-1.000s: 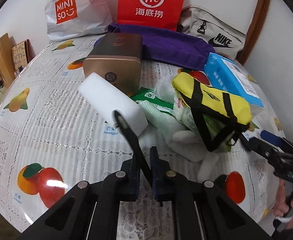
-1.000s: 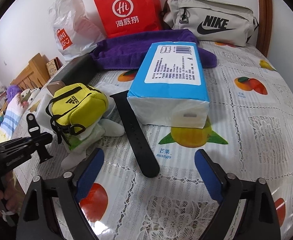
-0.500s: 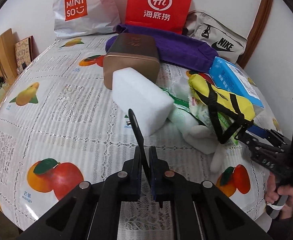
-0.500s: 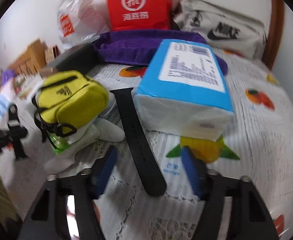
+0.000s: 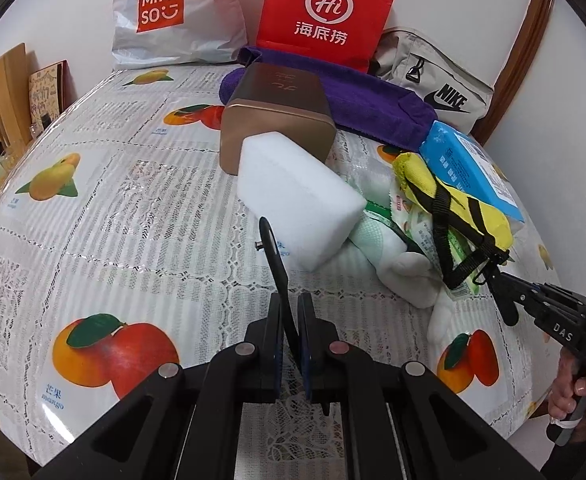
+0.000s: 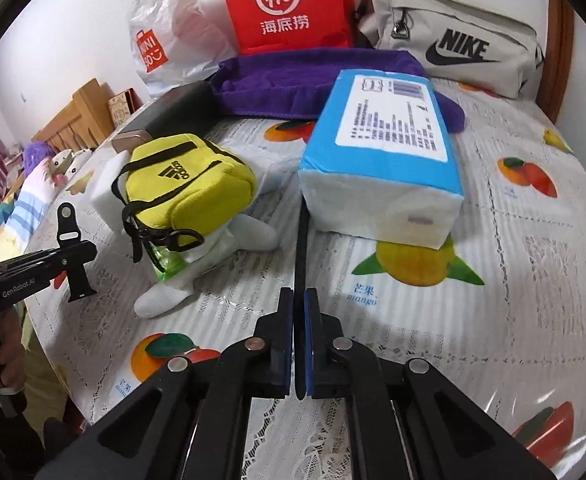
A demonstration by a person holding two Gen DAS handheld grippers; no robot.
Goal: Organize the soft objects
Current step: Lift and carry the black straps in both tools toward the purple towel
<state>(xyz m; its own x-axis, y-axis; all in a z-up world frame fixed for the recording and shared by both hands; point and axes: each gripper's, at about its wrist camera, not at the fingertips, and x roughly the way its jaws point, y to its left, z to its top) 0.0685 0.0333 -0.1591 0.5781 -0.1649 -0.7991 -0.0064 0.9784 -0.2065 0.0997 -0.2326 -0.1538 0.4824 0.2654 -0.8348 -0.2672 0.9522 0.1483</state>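
Left gripper (image 5: 291,312) clamped on short watch strap (image 5: 272,256); right gripper (image 6: 299,300) just closed on long strap (image 6: 301,240)

A glossy plastic table cover (image 5: 141,208), a matt, perhaps metal tin (image 5: 277,120), a purple cloth towel (image 6: 313,80).

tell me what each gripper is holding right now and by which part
The left gripper is shut on the lower end of a short black watch strap piece. The right gripper has just closed on the near end of the long black strap.

Bright even light, glare on tablecloth (image 5: 141,184), fisheye-dark corners.
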